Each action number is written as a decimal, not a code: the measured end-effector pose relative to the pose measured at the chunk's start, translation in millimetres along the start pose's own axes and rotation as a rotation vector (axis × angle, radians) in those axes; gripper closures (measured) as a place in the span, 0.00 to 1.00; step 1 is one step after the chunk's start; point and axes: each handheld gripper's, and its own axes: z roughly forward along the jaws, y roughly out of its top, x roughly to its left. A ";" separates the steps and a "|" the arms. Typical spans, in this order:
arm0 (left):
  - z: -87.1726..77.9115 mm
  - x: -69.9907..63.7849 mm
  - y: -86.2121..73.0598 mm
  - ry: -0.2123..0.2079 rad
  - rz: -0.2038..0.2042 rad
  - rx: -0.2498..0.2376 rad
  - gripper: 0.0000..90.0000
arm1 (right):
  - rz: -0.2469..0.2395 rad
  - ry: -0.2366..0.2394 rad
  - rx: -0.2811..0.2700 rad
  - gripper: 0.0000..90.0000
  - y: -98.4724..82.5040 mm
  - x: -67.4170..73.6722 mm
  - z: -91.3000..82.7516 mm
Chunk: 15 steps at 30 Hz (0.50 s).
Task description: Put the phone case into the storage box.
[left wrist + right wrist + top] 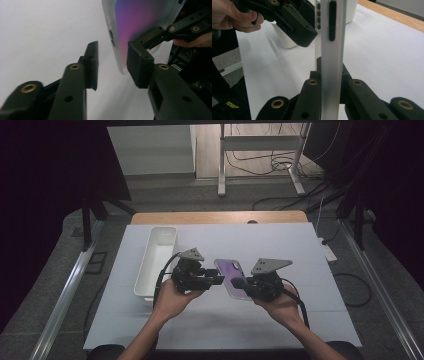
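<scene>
Two tongs meet over the white worktop (300, 320). Past a white bin (156, 262), the left tongs (220, 280) stand parted around the phone case's (231, 272) edge, not yet pinching it, likely to take it over. The right tongs (235, 283) clamp its lower end, holding it up. Its far end is cut off.
</scene>
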 end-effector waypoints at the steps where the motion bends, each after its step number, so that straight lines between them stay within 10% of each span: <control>1: 0.0 -0.4 0.1 0.001 0.000 0.000 0.76 | -0.002 -0.001 -0.001 0.95 0.0 0.3 0.2; 15: -4.3 -1.1 0.4 -0.005 -0.041 -0.034 0.97 | -0.033 -0.004 0.037 0.90 -1.1 5.7 7.0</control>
